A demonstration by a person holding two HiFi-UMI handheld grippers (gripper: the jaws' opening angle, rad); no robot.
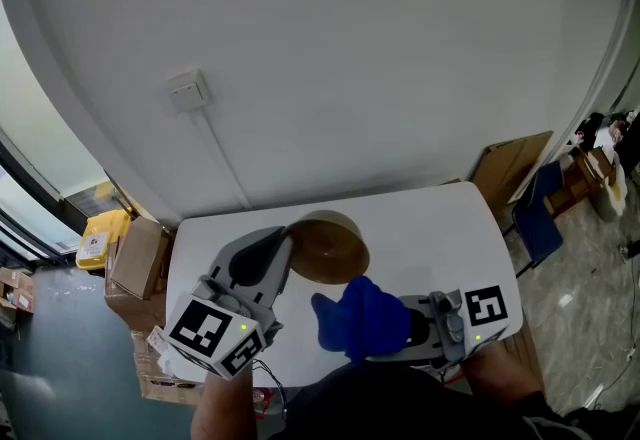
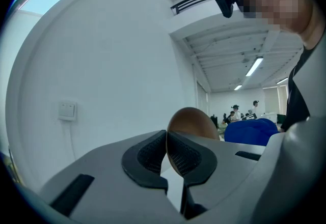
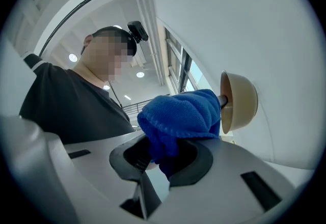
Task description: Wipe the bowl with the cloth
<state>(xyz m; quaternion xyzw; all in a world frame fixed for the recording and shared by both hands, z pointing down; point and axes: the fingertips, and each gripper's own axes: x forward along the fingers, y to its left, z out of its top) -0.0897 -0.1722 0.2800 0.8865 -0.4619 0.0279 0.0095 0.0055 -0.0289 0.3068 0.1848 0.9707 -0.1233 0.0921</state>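
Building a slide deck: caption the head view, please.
Over the white table, left tongs grip the brown bowl by its rim; right tongs hold the blue cloth beside it.

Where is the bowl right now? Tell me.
In the head view the bowl is centre frame above the white table, its rim clamped in the left gripper at its left, with the blue cloth in the right gripper just below-right.

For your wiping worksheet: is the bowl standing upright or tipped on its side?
Tipped. The left gripper holds the bowl by its rim, its opening turned sideways toward the cloth.
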